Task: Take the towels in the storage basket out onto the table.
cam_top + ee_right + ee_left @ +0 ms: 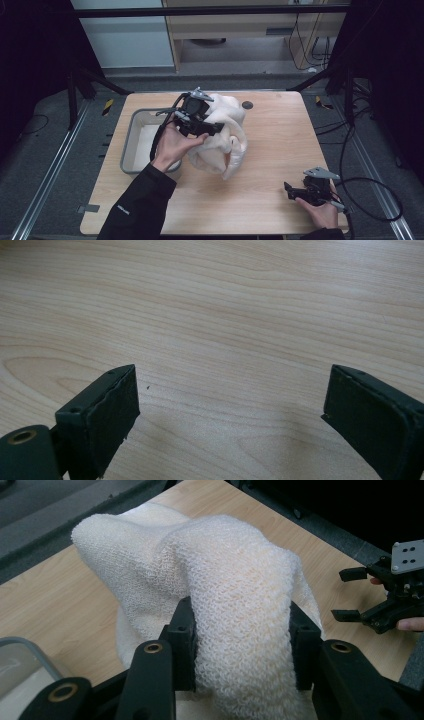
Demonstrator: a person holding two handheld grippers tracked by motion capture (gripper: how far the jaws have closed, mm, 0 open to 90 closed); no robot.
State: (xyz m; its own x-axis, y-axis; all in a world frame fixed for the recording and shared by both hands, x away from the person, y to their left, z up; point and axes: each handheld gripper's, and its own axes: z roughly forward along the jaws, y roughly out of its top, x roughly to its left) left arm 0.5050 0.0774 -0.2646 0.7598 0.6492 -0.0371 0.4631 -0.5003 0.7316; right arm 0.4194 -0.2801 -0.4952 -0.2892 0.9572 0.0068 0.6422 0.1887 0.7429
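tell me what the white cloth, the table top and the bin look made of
White cloth: knitted yarn, matte, with open loops showing. Table top: pale wood or wood-look laminate, with streaky grain. Bin: probably grey plastic, smooth with rounded corners.

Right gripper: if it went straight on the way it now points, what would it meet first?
The right gripper lies low at the table's near right corner, jaws open and aimed left across bare wood. Its own view shows nothing ahead but tabletop. The cream knitted cloth sits farther off, probably beside that line; depth is unclear.

Pale wooden table [270, 165] on grey floor [45, 150]; a light wood cabinet [235, 30] behind; dim surroundings.
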